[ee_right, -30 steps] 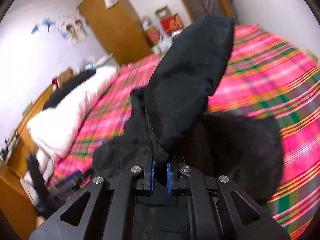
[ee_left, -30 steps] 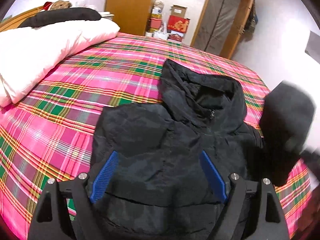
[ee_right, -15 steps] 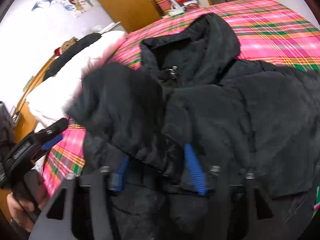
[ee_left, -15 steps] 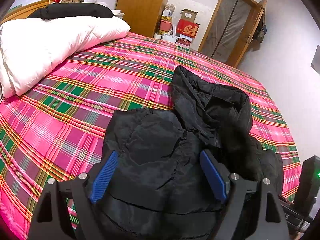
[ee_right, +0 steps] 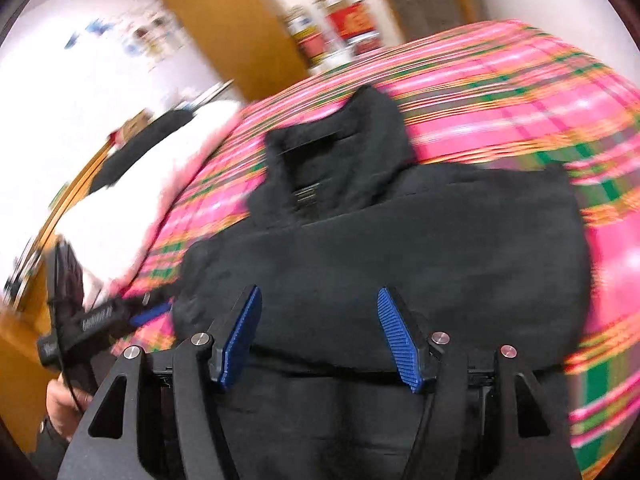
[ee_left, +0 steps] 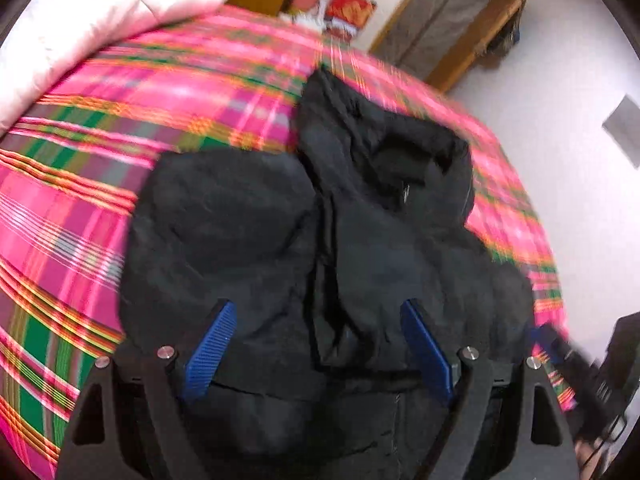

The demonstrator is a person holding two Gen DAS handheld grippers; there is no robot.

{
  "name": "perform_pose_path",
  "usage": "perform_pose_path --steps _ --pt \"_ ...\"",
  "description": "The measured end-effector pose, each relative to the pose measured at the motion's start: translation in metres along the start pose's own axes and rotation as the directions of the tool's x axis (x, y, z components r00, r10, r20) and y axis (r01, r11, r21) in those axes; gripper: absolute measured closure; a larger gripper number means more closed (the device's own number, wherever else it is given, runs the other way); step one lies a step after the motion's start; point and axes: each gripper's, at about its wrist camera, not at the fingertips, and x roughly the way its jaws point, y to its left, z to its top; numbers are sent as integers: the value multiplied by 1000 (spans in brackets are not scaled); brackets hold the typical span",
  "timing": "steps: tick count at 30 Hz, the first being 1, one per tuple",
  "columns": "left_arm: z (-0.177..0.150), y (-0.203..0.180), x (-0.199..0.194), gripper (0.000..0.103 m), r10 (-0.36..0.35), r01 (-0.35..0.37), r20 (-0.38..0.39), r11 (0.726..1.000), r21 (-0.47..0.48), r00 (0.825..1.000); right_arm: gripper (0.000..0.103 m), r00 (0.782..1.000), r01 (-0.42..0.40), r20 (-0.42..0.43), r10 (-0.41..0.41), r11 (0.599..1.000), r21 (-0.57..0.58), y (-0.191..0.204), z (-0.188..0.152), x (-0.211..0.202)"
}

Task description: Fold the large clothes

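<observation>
A black hooded puffer jacket (ee_left: pixel 320 240) lies front-up on the plaid bed, its hood (ee_left: pixel 400 152) pointing away from me. Both sleeves lie folded in over its chest. My left gripper (ee_left: pixel 316 308) hovers open above the jacket's lower part, with fabric below its blue pads (ee_left: pixel 208 348) but not pinched. In the right wrist view the same jacket (ee_right: pixel 400 232) fills the middle, and my right gripper (ee_right: pixel 319 294) stands open over its near edge, holding nothing. The left gripper (ee_right: pixel 148 312) shows at the jacket's left side there. The pictures are blurred.
The pink and green plaid bed cover (ee_left: pixel 120 160) spreads around the jacket. A white duvet (ee_left: pixel 100 12) is piled at the head of the bed. A wooden wardrobe (ee_right: pixel 224 28), red boxes (ee_left: pixel 348 4) and a door (ee_left: pixel 448 20) stand behind. A person's hand (ee_right: pixel 64 396) holds the left gripper.
My right gripper let go of the raised sleeve; that sleeve now lies across the jacket and the gripper has drawn back, open. The left gripper tipped lower toward the jacket.
</observation>
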Motion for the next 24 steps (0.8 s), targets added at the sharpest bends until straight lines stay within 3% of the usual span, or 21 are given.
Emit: perform_pose_path --steps 4,6,7,11,16,21,24 --pt "-6 -9 15 17 23 -22 -30 999 26 999 42 985 154 56 -162 980 129 -75 9 -19" --pt "-8 -12 15 17 49 -49 -13 998 36 999 45 981 179 42 -189 968 175 -99 9 -10" --pt "-8 -13 16 17 66 -66 -2 997 43 998 51 981 187 14 -192 966 180 -106 7 1" --pt "-9 -14 13 18 115 -117 42 991 64 993 52 971 238 -46 -235 970 51 -94 -9 43" --pt "-3 -18 -3 18 118 -131 154 988 77 981 52 959 276 -59 -276 961 1 -89 -3 40" --pt "1 -35 -7 18 59 -97 222 982 161 973 52 968 247 43 -245 968 -40 -68 8 11" --pt "2 -40 12 32 90 -127 185 972 196 979 52 973 230 20 -229 967 -109 -48 15 29"
